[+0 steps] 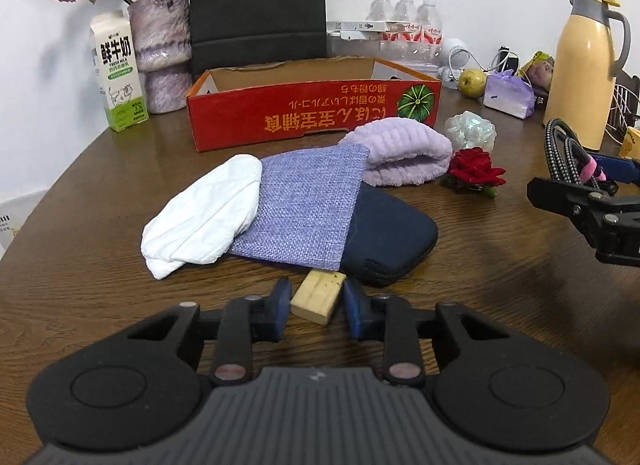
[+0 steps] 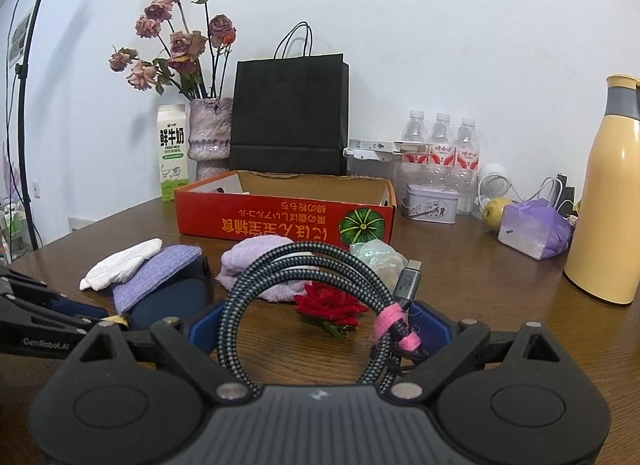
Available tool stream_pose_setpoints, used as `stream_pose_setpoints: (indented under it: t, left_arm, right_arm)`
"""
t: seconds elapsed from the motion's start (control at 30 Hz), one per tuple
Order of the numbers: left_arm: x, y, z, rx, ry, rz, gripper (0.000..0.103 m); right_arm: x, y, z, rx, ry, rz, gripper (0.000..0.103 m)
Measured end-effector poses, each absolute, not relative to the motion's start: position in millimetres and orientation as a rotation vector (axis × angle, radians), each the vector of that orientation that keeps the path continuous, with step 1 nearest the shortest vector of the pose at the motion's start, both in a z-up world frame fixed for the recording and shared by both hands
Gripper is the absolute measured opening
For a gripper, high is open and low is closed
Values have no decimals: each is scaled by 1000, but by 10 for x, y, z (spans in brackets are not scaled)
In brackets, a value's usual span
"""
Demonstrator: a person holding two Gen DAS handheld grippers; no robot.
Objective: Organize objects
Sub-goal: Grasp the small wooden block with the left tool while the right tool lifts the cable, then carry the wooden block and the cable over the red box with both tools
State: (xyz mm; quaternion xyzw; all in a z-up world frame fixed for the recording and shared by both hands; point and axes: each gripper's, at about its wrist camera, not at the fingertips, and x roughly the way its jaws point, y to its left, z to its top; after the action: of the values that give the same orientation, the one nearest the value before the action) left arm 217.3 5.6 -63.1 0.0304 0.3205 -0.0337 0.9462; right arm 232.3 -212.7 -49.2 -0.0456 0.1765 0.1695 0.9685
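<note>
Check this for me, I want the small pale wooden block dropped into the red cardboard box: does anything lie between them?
Yes. A pile lies between the small pale wooden block and the red cardboard box: crumpled white cloth, lavender woven pouch, dark blue zip case. Probably lift over it.

Counter [image 1: 100,201]: dark brown woodgrain. Cardboard box [image 1: 312,113]: red, yellow lettering, green striped pumpkin print. Pouch [image 1: 308,205]: lilac coarse weave. Case [image 1: 392,233]: navy. Towel [image 1: 400,153]: pale purple, ribbed. Cloth [image 1: 200,217]: white, crinkled. Rose [image 1: 474,167]: red. Block [image 1: 318,297]: pale yellow. Cable [image 2: 304,269]: black-grey braid, pink tie. Flask [image 1: 584,73]: cream-yellow, grey collar. Paper bag [image 2: 288,117]: black.
</note>
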Motion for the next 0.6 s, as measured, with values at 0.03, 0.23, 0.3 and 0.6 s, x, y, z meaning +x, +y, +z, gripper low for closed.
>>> stream_pose_setpoints:
  t: [0.03, 0.23, 0.3, 0.6]
  left_arm:
    - [2166, 53, -634, 58, 649, -65, 28]
    - [2010, 49, -570, 50, 605, -37, 28]
    - [1920, 67, -518, 38, 576, -28, 28]
    - [1779, 166, -392, -3, 526, 13, 28]
  right_arm:
    - [2324, -2128, -492, -92, 357, 343, 95]
    - [2322, -2126, -493, -92, 355, 343, 95]
    - [2321, -2127, -494, -92, 355, 343, 95]
    - [2310, -2129, -481, -96, 343, 350, 95]
